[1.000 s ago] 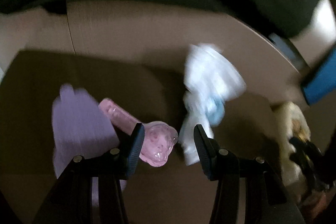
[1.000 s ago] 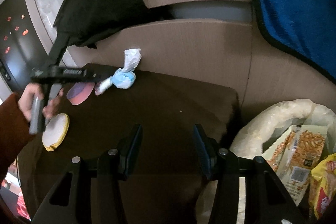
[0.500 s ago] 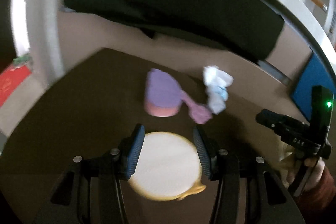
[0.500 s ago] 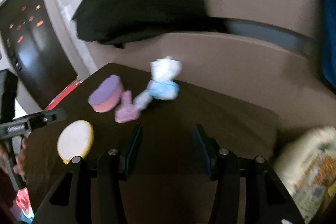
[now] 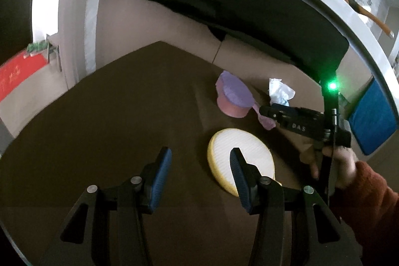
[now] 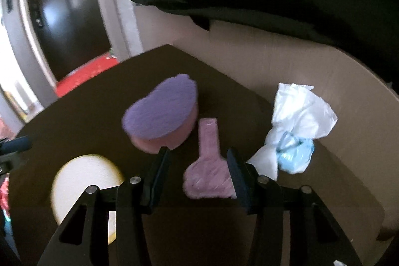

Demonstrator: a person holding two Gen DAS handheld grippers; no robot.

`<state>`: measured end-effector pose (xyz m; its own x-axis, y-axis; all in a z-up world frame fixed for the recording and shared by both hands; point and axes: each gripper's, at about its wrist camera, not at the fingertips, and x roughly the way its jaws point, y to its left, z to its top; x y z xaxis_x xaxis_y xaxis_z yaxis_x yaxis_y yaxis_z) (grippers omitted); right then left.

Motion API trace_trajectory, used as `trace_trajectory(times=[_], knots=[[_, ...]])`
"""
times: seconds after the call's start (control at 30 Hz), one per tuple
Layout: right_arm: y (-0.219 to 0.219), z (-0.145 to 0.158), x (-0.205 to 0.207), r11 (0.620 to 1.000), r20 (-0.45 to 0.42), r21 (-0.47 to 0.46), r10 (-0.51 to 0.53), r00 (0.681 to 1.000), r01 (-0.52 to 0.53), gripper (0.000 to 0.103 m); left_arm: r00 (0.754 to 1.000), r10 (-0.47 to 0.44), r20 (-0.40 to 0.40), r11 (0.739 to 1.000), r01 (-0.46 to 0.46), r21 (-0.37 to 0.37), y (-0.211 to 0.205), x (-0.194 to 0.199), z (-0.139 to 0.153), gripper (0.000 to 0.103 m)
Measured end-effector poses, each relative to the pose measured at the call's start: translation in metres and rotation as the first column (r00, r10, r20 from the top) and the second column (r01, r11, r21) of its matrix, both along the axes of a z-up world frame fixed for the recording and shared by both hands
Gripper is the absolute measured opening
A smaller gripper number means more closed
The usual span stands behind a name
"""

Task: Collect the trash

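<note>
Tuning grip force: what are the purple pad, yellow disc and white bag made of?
Purple pad: fuzzy matte purple top over a pink body, likely scouring sponge. Yellow disc: ribbed white face, yellow rim, probably sponge too. White bag: thin, crinkled, slightly glossy, looks like plastic film.

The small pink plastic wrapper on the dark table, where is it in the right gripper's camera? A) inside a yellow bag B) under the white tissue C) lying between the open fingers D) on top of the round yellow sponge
C: the small pink plastic wrapper lies flat on the dark table in the gap of the open right gripper, untouched.
</note>
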<state>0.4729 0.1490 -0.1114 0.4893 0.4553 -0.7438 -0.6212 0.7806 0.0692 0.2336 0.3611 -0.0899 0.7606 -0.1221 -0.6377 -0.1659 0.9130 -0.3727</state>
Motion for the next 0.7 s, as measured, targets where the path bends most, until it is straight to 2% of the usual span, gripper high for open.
trace_trajectory(times=[0.17,0.27,0.47,0.6,0.7], knots=[[0.001,-0.013,0.0,0.999,-0.031,-0.043,0.003,1.0,-0.005,0.044,1.0,0.019,-0.005,0.999,-0.019,-0.051,0.006,0.002,-0.008,0.05],[-0.003,-0.013,-0.007,0.999,-0.01,-0.05,0.011,1.0,-0.011,0.042,1.0,0.016,0.003,0.998,-0.016,-0.061,0.0,0.005,-0.004,0.05],[-0.053,0.029,-0.041,0.991,-0.018,0.13,-0.021,1.0,0.023,0.042,0.999,-0.022,0.038,1.0,0.023,-0.008,-0.031,0.016,0.01,0.05],[-0.103,0.062,-0.079,0.984,0.108,0.148,-0.115,0.987,0.099,0.042,0.996,-0.071,0.06,0.997,0.069,0.03,-0.068,0.034,0.021,0.05],[-0.147,0.072,-0.095,0.969,0.157,0.155,-0.216,0.964,0.192,0.042,0.991,-0.105,0.085,0.992,0.099,0.072,-0.103,0.053,0.028,0.05]])
